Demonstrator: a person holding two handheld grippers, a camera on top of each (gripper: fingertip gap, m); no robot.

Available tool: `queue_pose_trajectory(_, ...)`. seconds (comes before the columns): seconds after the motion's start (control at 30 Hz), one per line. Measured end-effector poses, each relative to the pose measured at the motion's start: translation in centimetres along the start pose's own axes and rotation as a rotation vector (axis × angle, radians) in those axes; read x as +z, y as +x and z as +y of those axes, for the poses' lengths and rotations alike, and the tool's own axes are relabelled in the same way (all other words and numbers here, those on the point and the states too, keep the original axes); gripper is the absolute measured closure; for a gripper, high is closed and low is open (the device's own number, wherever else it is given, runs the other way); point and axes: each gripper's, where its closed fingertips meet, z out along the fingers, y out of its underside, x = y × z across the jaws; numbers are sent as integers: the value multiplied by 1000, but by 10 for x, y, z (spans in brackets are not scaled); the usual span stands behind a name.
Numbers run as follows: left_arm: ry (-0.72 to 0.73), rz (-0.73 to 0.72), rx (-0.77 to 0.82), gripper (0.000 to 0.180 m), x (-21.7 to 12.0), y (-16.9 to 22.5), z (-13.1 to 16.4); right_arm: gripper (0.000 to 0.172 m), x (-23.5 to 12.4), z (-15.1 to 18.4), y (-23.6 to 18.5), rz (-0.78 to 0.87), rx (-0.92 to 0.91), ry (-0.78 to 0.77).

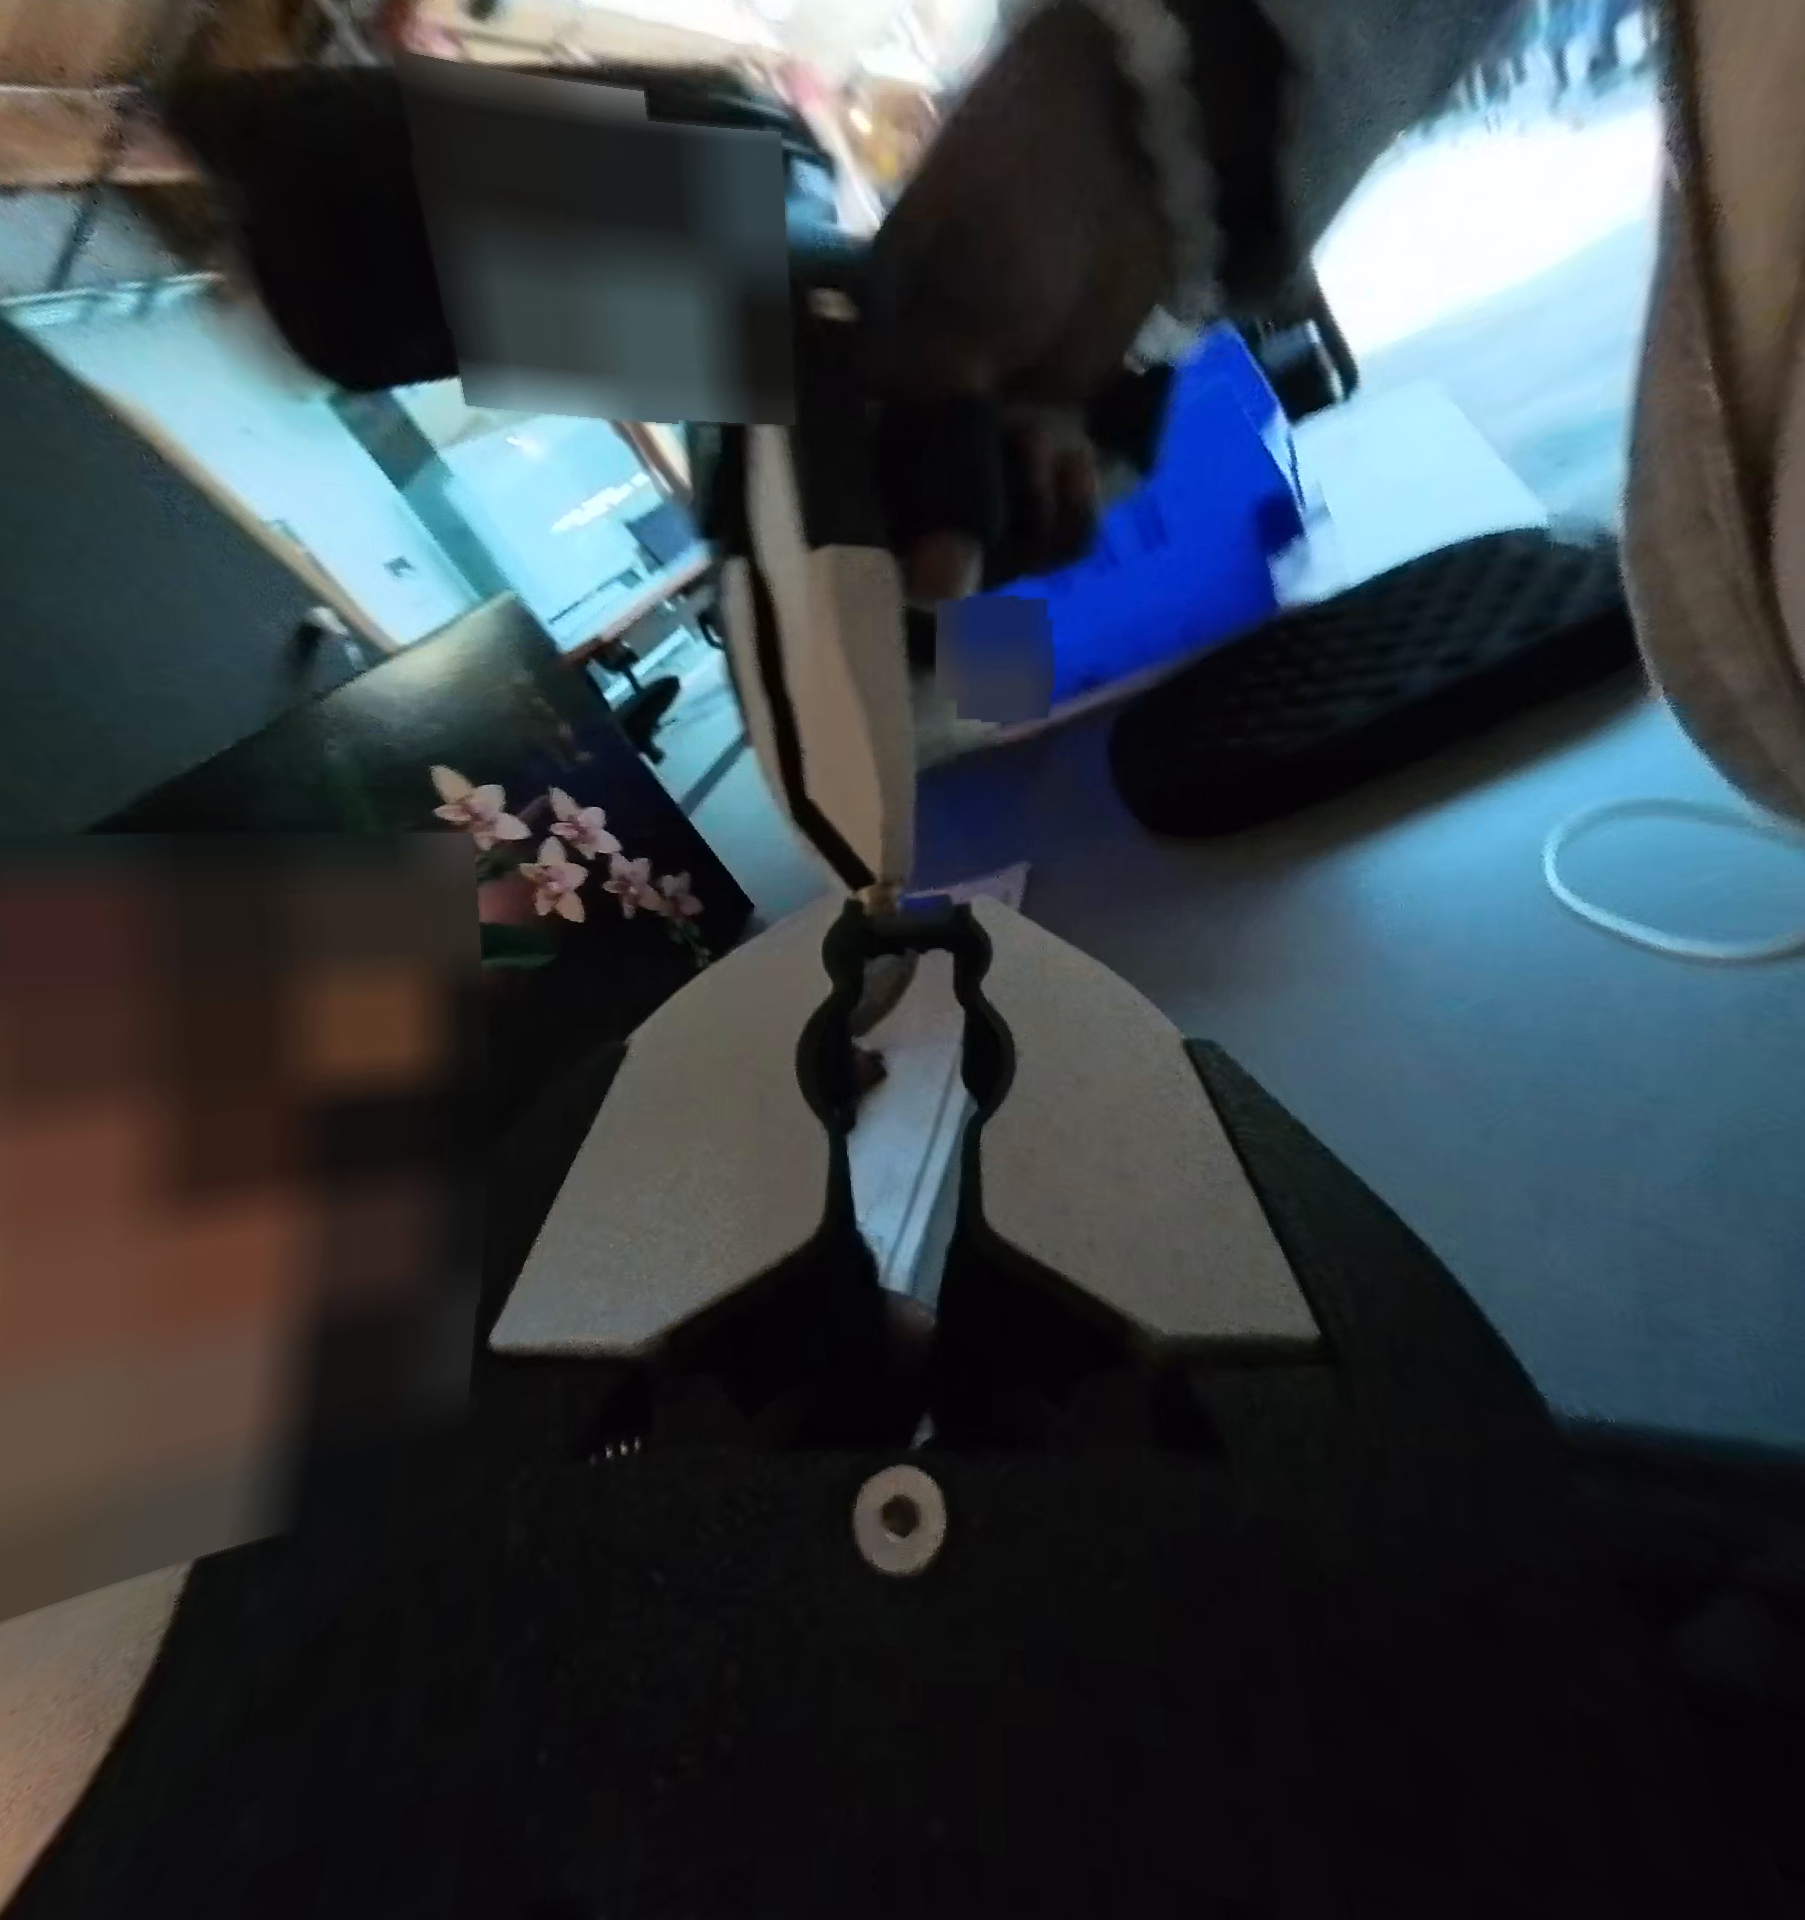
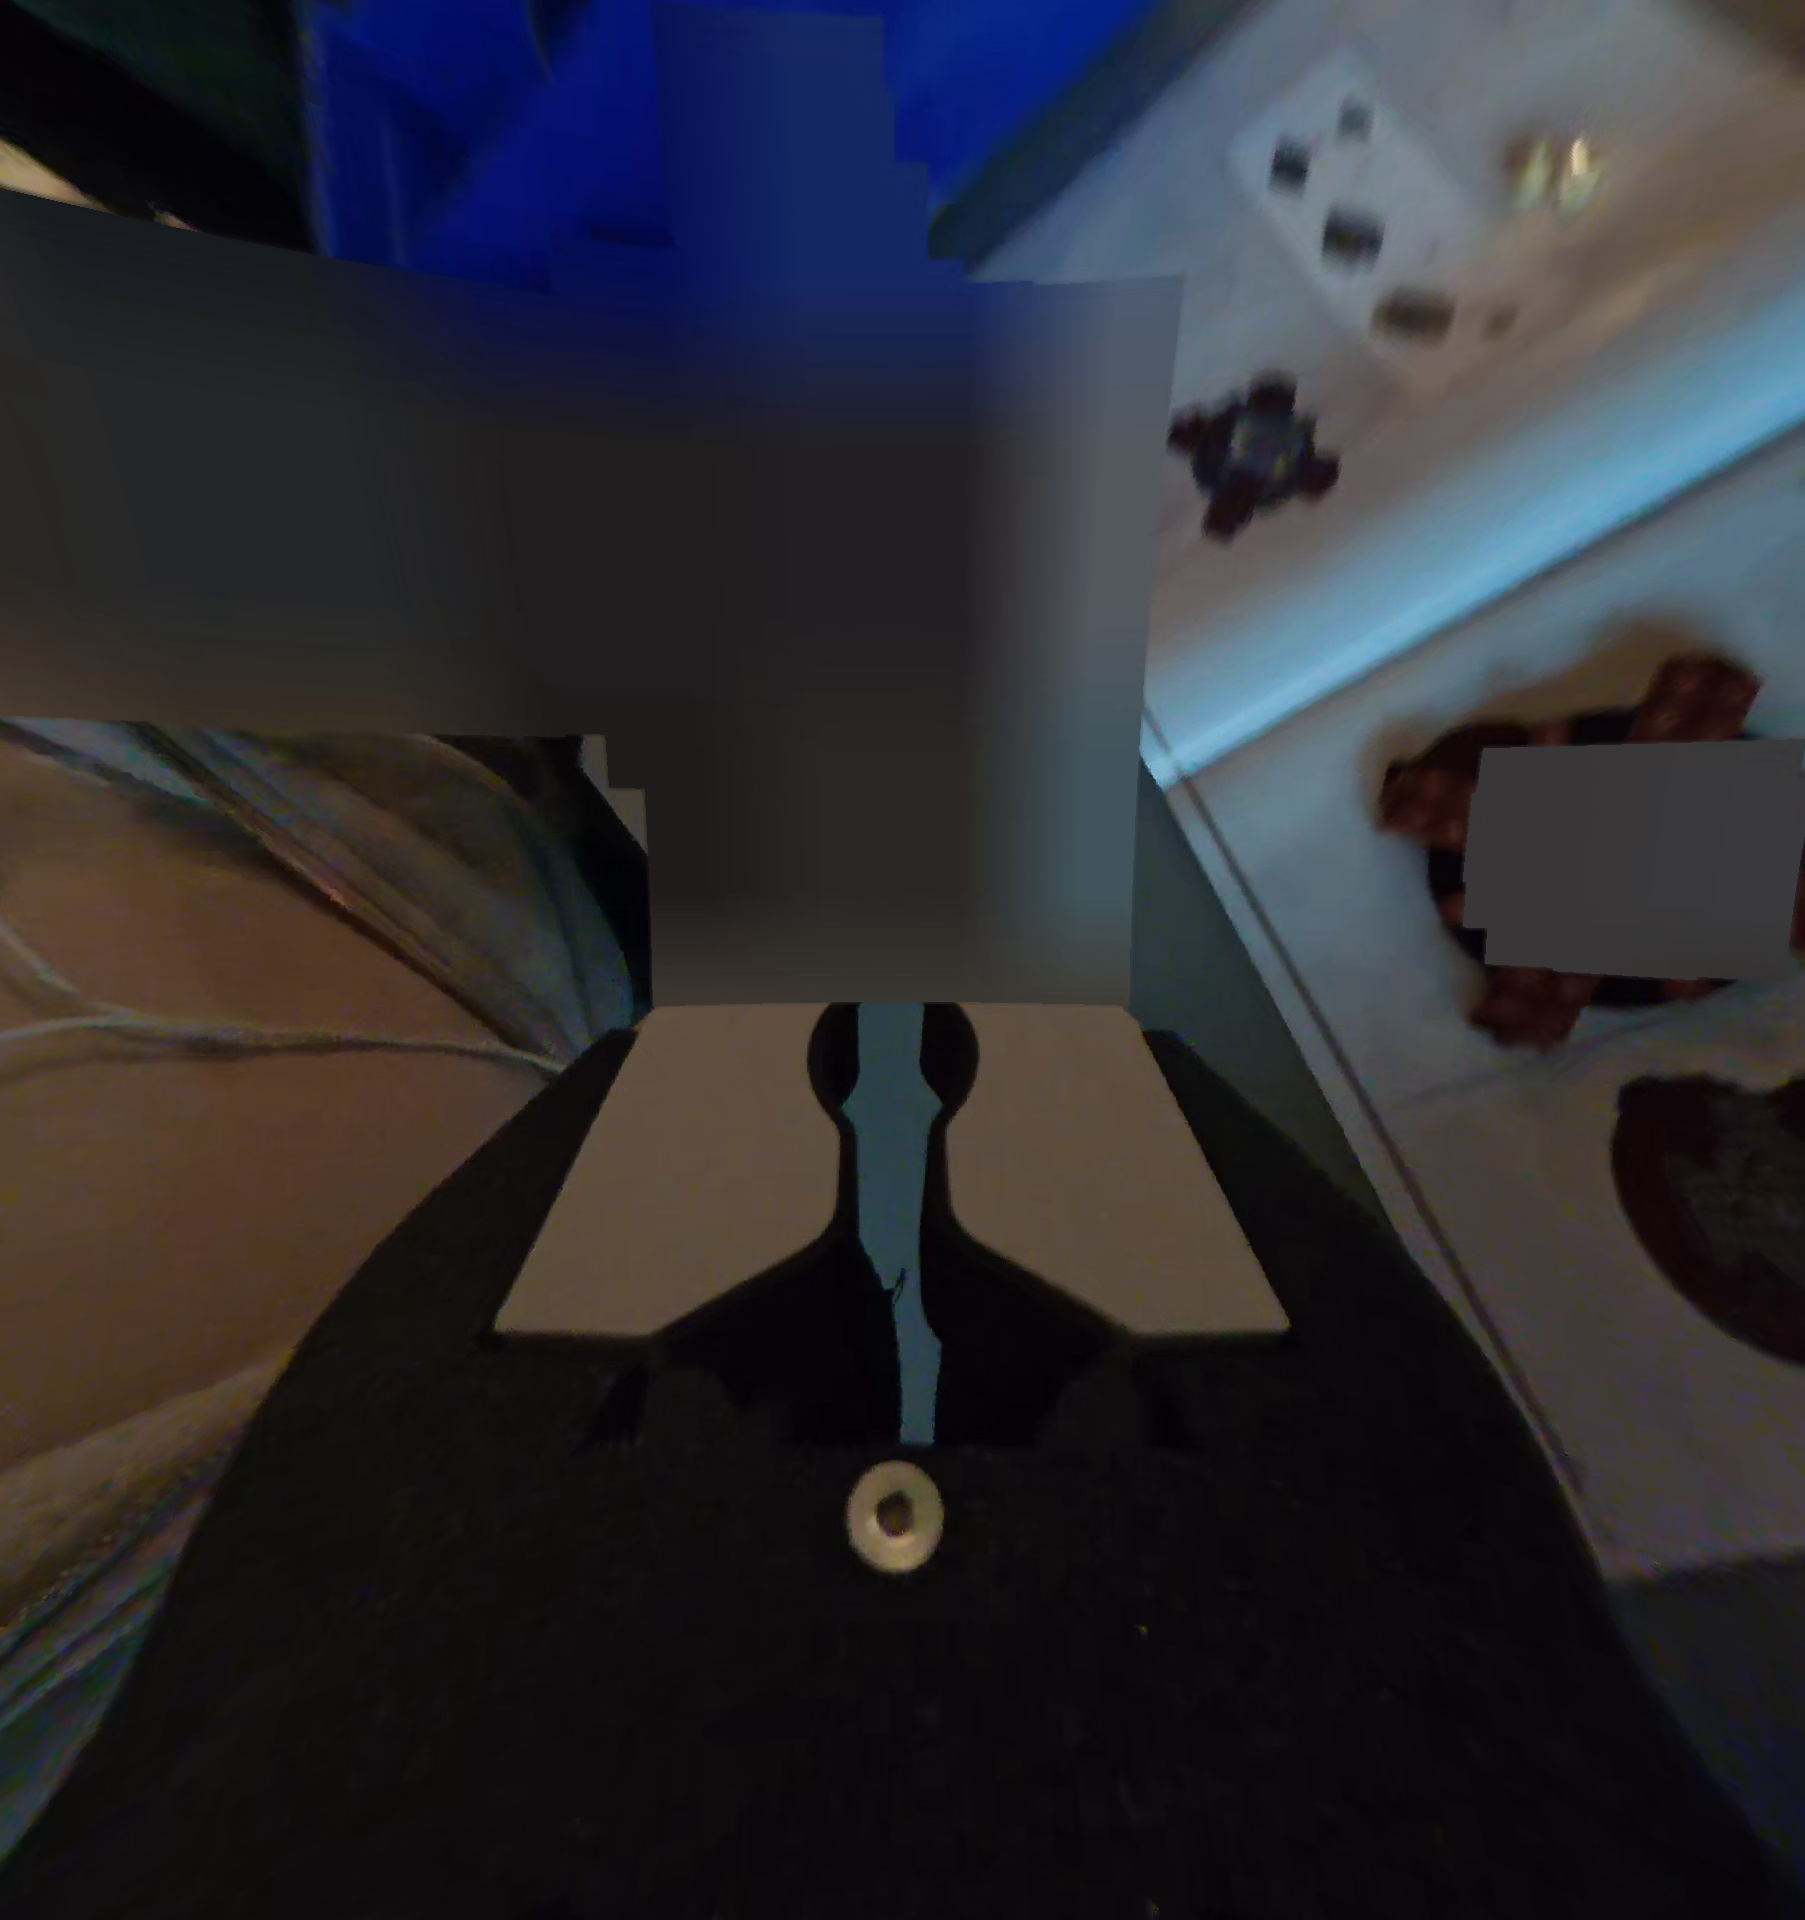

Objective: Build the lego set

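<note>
In the left wrist view my left gripper [image 1: 903, 925] is shut on a small dark and blue object [image 1: 929, 912] that spans its black fingertips. A grey round part [image 1: 890, 987] shows just behind them. My right gripper [image 1: 874, 878] comes down from above, held by a gloved hand [image 1: 981, 488]. Its white fingers [image 1: 836, 727] close on a small brass-coloured part [image 1: 874, 891] that touches the left gripper's object. In the right wrist view a blurred patch hides the fingertips, and only the finger bases [image 2: 721, 1164] show.
A blue bin [image 1: 1168, 540], a black textured pad [image 1: 1397, 686] and a white cable loop [image 1: 1687, 894] lie on the grey table [image 1: 1449, 1091]. A dark box with orchid flowers [image 1: 565, 862] stands at left. Dark parts [image 2: 1251, 457] lie on a white sheet [image 2: 1500, 1455]. Left and right tips are no more than a few centimetres apart.
</note>
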Motion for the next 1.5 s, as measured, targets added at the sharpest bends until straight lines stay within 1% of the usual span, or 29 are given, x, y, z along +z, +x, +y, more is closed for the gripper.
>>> queue_pose_trajectory(0.1, 60, -23, -62, 165, -4, -7, -7, 167, -2, -8, -7, -32, -9, 91)
queue_pose_trajectory(0.27, 125, -35, -71, 165, -8, -10, -15, 167, -5, -12, -13, -89, 22, 161)
queue_pose_trajectory(0.43, 130, -46, -51, 164, -8, -10, -16, 168, -6, -12, -13, -72, 25, 170)
queue_pose_trajectory(0.53, 127, -44, -44, 164, -8, -9, -16, 168, -6, -10, -14, -73, 41, 146)
queue_pose_trajectory(0.73, 87, -40, 32, 164, -6, -4, -12, 168, -4, -3, -10, -40, 67, 76)
queue_pose_trajectory(0.77, 82, -41, 42, 164, -6, -3, -11, 172, -4, -2, -10, -34, 68, 63)
queue_pose_trajectory(0.9, 70, -42, 73, 164, -6, -2, -11, 172, -2, 1, -10, -15, 41, 15)
queue_pose_trajectory(1.03, 64, -35, 78, 164, -5, -1, -10, 172, -1, 2, -9, -8, 45, 12)
queue_pose_trajectory(1.2, 85, -41, 93, 164, -6, 0, -14, 172, -3, 2, -13, -49, 87, 18)
queue_pose_trajectory(1.3, 95, -55, 135, 164, -7, 0, -17, 172, -5, 2, -16, -87, 117, 3)
queue_pose_trajectory(1.5, 115, -50, 194, 164, -8, 4, -21, 172, -6, 7, -22, -168, 162, -71)
